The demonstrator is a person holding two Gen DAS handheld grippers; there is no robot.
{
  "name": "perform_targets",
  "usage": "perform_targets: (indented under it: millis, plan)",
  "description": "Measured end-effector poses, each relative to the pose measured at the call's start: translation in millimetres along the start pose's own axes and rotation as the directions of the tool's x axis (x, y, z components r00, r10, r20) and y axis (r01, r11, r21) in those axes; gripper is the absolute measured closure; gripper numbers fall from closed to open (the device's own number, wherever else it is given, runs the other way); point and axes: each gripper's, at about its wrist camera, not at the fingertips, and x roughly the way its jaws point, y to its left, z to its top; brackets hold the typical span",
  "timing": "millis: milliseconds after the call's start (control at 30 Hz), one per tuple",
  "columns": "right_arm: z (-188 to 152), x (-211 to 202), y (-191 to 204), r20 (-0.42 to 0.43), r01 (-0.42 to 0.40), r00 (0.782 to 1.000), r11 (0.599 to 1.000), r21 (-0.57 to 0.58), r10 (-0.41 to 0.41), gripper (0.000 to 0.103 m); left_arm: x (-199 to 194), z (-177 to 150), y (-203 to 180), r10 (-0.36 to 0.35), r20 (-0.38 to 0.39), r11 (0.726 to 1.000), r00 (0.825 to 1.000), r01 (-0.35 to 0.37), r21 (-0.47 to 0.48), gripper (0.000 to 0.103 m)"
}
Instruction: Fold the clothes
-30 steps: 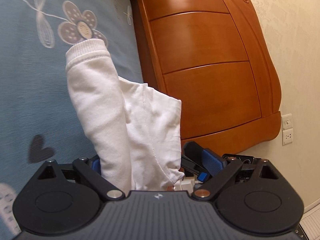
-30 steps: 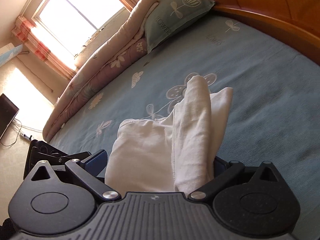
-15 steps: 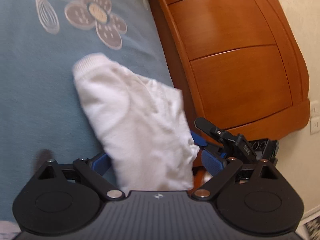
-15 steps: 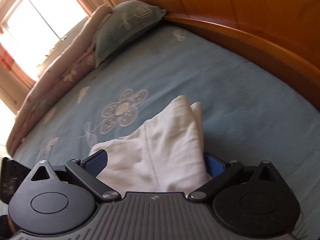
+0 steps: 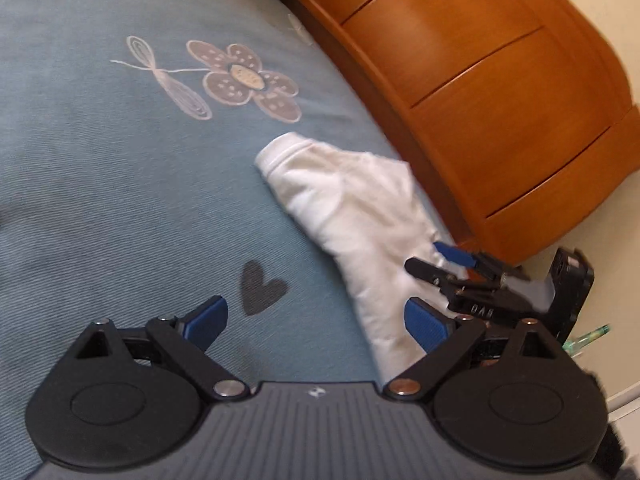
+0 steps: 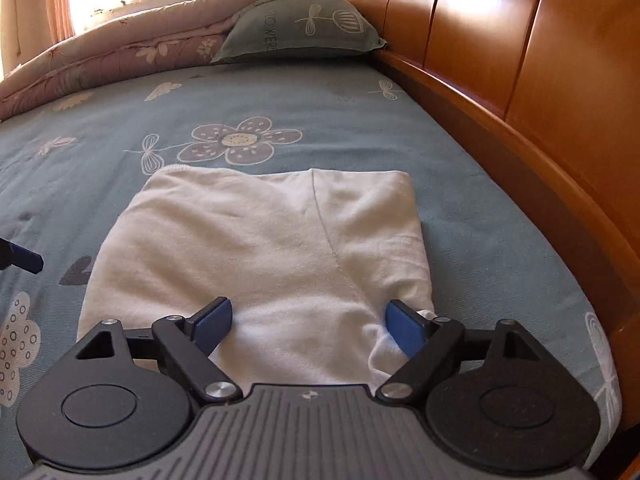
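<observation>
We've got the white garment [image 6: 260, 264] lying flat on the blue bed sheet [image 6: 320, 100], doubled into a rough rectangle w/ a seam running down it, near the wooden headboard [image 6: 520, 80] side of the bed. Our right gripper [image 6: 308, 328] sits at its near edge, fingers wide apart, cloth between them but nothing pinched. Our left gripper [image 5: 316, 320] is also spread wide, holding nothing; it hovers over bare sheet just beside the garment [image 5: 352, 216], close to a dark heart print [image 5: 260, 292].

Judging by the tidy rectangle, this fits either a fold just laid down w/ more to come, or the final fold being let go; we can't settle which. Either way, doing it well means lifting straight clear so the fingers don't drag the top layer, and checking that edges line up, esp. the near right corner, where a lump of cloth [image 6: 396, 352] bunches.

Hard to make out: the near edge is hidden under the right gripper's body. The left view is motion-blurred, and there the right gripper [image 5: 460, 276] covers part of the cloth. How many layers lie underneath, we can't tell.
</observation>
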Motion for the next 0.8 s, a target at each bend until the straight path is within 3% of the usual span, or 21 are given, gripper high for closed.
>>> perform_targets:
  millis: [100,267,367,433,600,700,800]
  plan:
    - [1.3,-26.9,15.3,0.066,-0.019,0.998,1.000,-0.006,0.019,0.015,11.7,16.0,3.9,-0.154,0.041,0.980,0.987,0.158,-0.125,0.008]
    - [-18.0,-45.0,30.6,0.091,-0.051,0.995,0.998,0.022,0.049,0.015,64.5,33.6,23.0,-0.219,0.003,0.921,0.976,0.208,-0.329,0.008]
    - [-31.5,-52.7,38.5,0.095,-0.065,0.994,0.997,0.043,0.061,0.015,85.5,42.4,20.7,-0.221,0.031,0.916,0.975,0.219,-0.337,0.008]
    - [-40.6,-57.8,43.8,0.098,-0.075,0.993,0.996,0.057,0.069,0.015,86.2,55.8,12.2,-0.192,0.093,0.933,0.977,0.211,-0.293,0.009]
    - [-49.7,-61.9,55.9,0.125,-0.048,0.991,0.999,0.012,0.046,0.015,83.7,52.8,-19.7,-0.151,0.079,0.984,0.985,0.157,-0.084,0.009]
    - [-44.0,-55.7,51.3,0.167,-0.029,0.986,1.000,-0.010,0.030,0.015,82.2,50.6,-39.0,-0.126,0.072,0.991,0.989,0.123,0.045,0.009]
    - [-33.3,-39.5,36.9,0.196,-0.009,0.981,1.000,-0.001,0.009,0.015,80.7,48.3,-58.3,-0.100,0.069,0.981,0.993,0.087,0.173,0.008]
